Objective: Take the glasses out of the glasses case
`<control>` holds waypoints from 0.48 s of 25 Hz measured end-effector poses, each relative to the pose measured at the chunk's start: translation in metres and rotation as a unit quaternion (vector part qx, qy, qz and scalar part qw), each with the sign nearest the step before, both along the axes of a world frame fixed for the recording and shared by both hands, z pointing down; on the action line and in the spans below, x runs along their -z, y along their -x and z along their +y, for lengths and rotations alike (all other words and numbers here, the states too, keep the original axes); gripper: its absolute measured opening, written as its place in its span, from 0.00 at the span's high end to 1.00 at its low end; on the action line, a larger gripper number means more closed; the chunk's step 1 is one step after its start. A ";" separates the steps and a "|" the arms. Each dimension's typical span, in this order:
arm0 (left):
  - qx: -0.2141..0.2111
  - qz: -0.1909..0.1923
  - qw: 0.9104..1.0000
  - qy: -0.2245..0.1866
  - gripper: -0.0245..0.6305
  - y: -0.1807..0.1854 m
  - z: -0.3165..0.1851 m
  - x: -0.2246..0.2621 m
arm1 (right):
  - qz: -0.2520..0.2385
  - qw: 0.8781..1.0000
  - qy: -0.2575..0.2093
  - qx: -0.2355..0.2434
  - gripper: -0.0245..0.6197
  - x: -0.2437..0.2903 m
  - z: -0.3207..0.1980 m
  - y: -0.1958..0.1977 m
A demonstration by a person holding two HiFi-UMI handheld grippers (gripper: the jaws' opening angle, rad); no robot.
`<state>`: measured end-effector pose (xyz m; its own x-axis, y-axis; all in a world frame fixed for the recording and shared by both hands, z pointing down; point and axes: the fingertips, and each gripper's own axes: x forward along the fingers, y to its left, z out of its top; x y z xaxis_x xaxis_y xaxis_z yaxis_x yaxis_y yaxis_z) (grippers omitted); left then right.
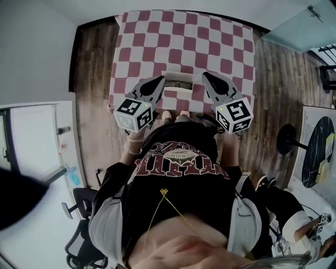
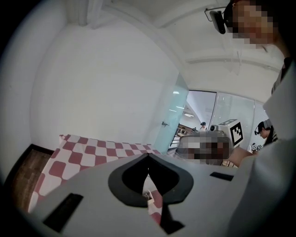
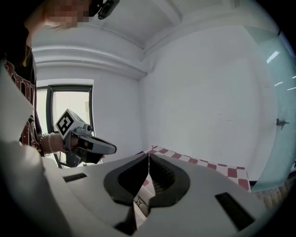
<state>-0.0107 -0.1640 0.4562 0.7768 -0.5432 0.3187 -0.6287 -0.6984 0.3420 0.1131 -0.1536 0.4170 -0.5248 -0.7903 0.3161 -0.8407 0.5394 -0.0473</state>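
Observation:
A white glasses case (image 1: 177, 77) lies open on the checkered table (image 1: 184, 37), near its front edge. Dark glasses (image 1: 181, 84) rest inside it. My left gripper (image 1: 159, 80) hovers just left of the case, its jaws shut with nothing between them. My right gripper (image 1: 206, 75) hovers just right of the case, also shut and empty. In the left gripper view the jaw tips (image 2: 148, 155) meet, and a bit of the glasses (image 2: 148, 196) shows below them. In the right gripper view the tips (image 3: 148, 155) meet above a part of the glasses (image 3: 138, 202).
The red-and-white checkered cloth covers the table out to the far edge (image 1: 184, 13). Wooden floor (image 1: 92, 79) runs along both sides. An office chair (image 1: 79, 205) stands behind at the left. A glass door (image 2: 169, 120) is beyond the table.

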 end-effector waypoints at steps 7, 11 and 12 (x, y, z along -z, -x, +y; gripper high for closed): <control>0.020 -0.007 1.000 0.004 0.96 -0.015 -0.006 0.008 | -0.006 0.999 0.001 0.034 0.93 0.006 -0.012 -0.010; 0.032 -0.022 0.999 0.007 0.96 -0.017 -0.007 0.005 | -0.014 0.998 -0.001 0.053 0.93 0.005 -0.015 -0.009; 0.033 -0.026 0.999 0.006 0.96 -0.018 -0.007 0.004 | -0.015 0.998 -0.001 0.057 0.93 0.005 -0.015 -0.010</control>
